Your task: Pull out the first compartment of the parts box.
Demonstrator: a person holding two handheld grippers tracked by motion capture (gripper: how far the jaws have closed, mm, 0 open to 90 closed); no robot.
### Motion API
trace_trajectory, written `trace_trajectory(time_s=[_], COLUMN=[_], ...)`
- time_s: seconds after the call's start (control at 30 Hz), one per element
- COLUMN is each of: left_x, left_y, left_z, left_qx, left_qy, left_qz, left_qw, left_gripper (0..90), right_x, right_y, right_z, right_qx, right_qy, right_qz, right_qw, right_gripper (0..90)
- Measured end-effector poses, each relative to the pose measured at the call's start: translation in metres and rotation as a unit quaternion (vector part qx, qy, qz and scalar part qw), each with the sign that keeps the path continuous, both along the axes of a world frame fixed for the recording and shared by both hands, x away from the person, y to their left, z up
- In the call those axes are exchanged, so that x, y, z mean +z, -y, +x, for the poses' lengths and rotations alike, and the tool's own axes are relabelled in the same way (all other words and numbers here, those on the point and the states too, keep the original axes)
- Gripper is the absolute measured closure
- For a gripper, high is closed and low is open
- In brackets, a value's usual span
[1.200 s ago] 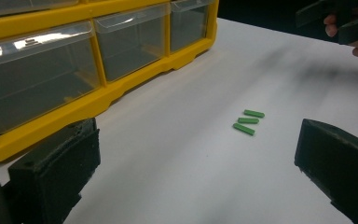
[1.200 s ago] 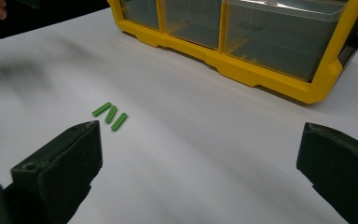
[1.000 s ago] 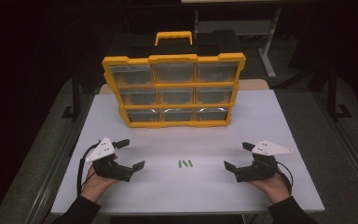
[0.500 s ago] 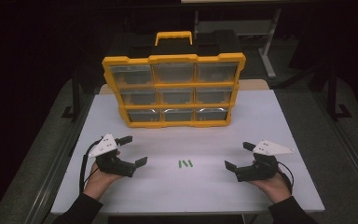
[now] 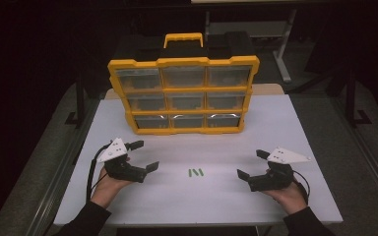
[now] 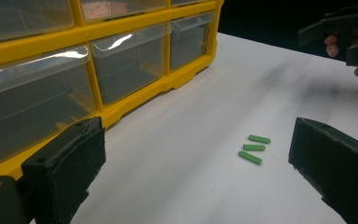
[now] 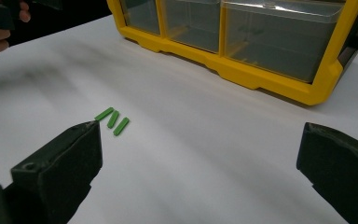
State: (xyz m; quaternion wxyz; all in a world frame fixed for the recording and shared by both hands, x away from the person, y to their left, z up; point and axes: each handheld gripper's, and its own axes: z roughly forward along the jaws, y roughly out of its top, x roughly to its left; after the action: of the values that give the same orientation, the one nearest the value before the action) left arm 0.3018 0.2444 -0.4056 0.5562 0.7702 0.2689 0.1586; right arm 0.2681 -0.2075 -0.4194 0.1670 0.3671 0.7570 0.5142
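Nearest the person, two forearms come in over the near edge of the white tabletop [image 5: 202, 206], each hand holding a hand-held gripper. The left hand-held gripper [image 5: 139, 156] sits at the near left with its jaws spread wide and nothing between them; compared with a second ago it has shifted slightly toward the centre and turned a little, its lower jaw now pointing more at the middle of the tabletop. The right hand-held gripper [image 5: 250, 163] rests at the near right, likewise released and empty, and has barely moved since the earlier frames. Between the two, clear of both, lie three small green sticks [image 5: 195, 172], side by side and close together, flat on the surface, in the same spot as before. In the left gripper view they lie just ahead of the right-hand jaw [image 6: 254, 148]. Farther back stands the yellow drawer organiser [image 5: 184, 93], upright, with three rows of clear drawers all pushed in, unchanged
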Motion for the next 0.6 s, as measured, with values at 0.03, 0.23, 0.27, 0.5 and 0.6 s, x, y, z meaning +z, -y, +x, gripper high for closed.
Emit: trace_trajectory(time_s=[0.03, 0.23, 0.27, 0.5, 0.6], left_x=[0.000, 0.002, 0.003, 0.004, 0.004], left_y=[0.001, 0.006, 0.007, 0.011, 0.012], left_z=[0.001, 0.005, 0.006, 0.010, 0.012], left_qx=[0.000, -0.003, -0.003, 0.001, 0.002], left_qy=[0.002, 0.006, 0.008, 0.005, 0.006], left_qz=[0.000, -0.003, -0.003, 0.001, 0.000], left_qw=[1.0000, 1.0000, 1.0000, 1.0000, 1.0000], left_gripper=[3.2, 2.2, 1.9, 0.0, 0.0], right_x=[0.000, 0.001, 0.001, 0.001, 0.001], right_y=[0.000, 0.000, 0.000, 0.002, 0.001], right_z=[0.000, 0.000, 0.000, -0.001, -0.001], right_qx=[0.000, -0.001, -0.001, -0.001, -0.002], right_qy=[0.000, 0.000, 0.000, 0.002, 0.004], right_qz=[0.000, 0.002, 0.002, 0.002, 0.004], right_qw=[1.0000, 1.0000, 1.0000, 1.0000, 1.0000], right_gripper=[0.0, 0.0, 0.0, 0.0, 0.0])
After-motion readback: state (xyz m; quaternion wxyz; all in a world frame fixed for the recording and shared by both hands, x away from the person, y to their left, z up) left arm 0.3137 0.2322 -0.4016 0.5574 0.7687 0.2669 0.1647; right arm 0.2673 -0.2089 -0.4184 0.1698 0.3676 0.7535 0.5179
